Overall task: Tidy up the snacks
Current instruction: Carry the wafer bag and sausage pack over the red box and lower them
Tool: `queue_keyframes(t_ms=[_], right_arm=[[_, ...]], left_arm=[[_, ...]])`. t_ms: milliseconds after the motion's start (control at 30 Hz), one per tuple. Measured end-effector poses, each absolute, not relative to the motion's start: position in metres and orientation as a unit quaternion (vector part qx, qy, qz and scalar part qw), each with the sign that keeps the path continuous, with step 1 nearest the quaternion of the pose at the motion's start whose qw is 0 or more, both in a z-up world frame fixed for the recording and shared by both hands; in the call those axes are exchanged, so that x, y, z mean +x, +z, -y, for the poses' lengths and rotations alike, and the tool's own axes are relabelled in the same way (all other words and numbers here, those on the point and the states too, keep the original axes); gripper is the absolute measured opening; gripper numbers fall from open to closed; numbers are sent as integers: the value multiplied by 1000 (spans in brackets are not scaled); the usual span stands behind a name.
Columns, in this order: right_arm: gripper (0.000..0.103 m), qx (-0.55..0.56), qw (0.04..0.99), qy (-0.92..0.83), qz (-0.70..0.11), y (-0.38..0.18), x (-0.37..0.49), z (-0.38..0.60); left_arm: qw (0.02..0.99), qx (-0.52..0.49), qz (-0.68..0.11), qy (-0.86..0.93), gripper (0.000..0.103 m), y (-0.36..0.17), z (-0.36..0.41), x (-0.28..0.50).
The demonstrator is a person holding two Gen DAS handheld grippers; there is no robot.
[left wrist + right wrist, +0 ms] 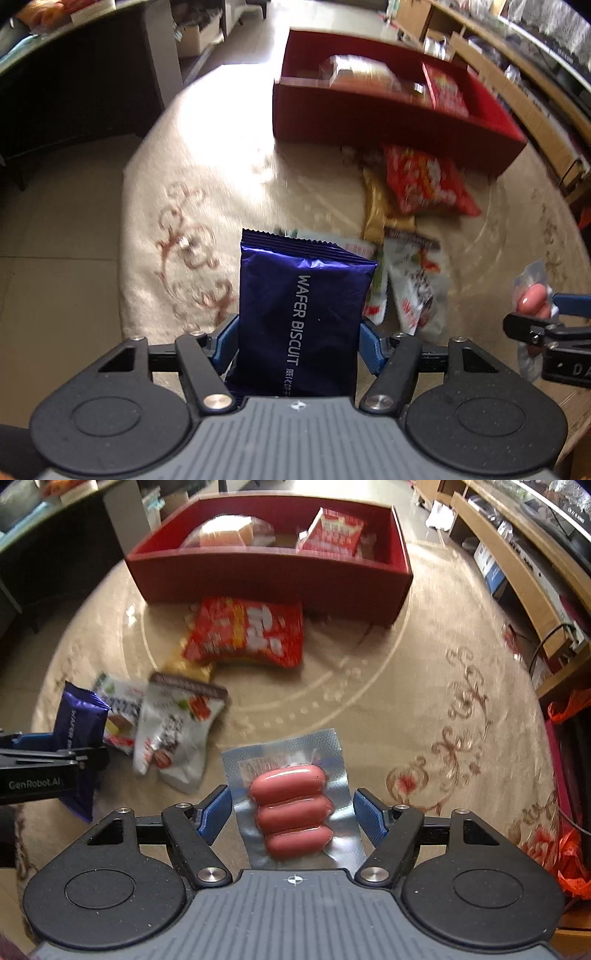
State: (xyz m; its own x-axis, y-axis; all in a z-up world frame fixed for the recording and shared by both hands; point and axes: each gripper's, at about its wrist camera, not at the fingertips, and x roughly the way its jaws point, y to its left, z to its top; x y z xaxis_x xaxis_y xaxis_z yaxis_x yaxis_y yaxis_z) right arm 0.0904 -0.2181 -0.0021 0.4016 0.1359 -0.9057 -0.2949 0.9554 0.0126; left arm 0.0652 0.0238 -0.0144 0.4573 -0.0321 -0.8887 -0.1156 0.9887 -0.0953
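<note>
Clearly both loads are light: the left gripper [299, 332] is closed across the lower part of a blue wafer biscuit packet [303, 310], a puffy foil pack whose slick skin could slide and whose wafers would likely crack if squeezed hard, so a grip across its width suits it. The right gripper [291, 812] holds a vacuum pack of three sausages [291, 805], though whether the fingers press its floppy film edges I cannot tell; the firm sausages look the safer hold. Both are held above a beige patterned rug [424, 686]. More snack bags [247, 631] lie on it just before a red box [273, 576] already holding some snacks. Low shelving [524, 579] lines the room's right side.
</note>
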Motion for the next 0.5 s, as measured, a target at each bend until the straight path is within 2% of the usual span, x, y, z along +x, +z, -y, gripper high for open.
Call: queue_keyframes(t_ms=[500], right_arm=[[78, -47, 855, 127, -501, 20, 112, 209]], left_arm=[[863, -106, -494, -8, 62, 14, -25, 88]])
